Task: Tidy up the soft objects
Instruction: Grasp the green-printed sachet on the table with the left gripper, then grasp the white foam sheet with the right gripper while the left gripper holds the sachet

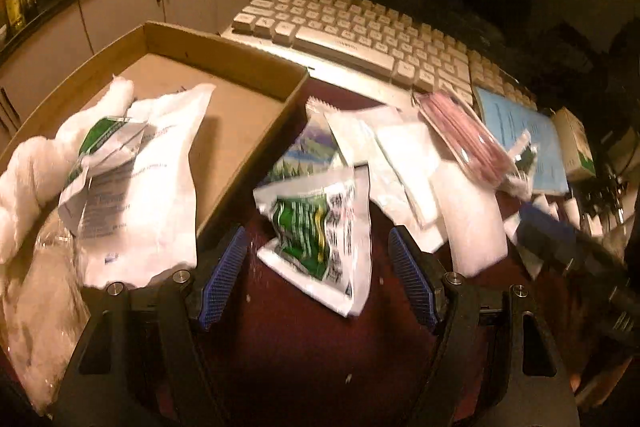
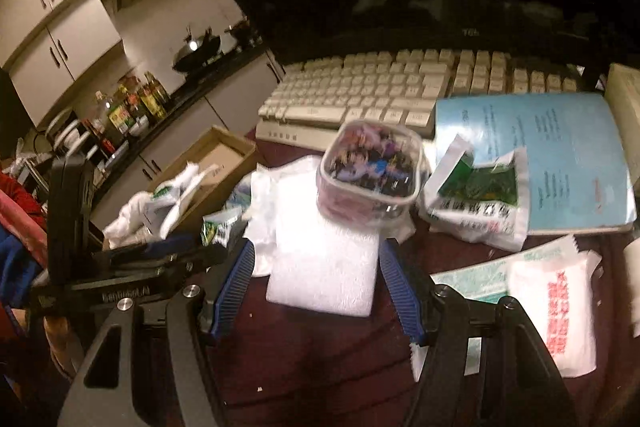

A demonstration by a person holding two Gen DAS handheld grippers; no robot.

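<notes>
Both tongs stand wide, left tongs [image 1: 320,269] around a crinkled glossy green packet [image 1: 320,227], right tongs [image 2: 316,287] around a soft white folded towel [image 2: 326,267].

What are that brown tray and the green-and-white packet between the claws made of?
The brown tray looks like matte corrugated cardboard: dull tan walls, folded corners. The green-and-white packet seems thin printed plastic film, judging by its crinkles and glossy highlights.

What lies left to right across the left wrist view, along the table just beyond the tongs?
White cotton bundle → white printed bag in the cardboard box → green-printed packet between the open left tongs → white foam pad → pink pouch → blue booklet → small carton.
</notes>
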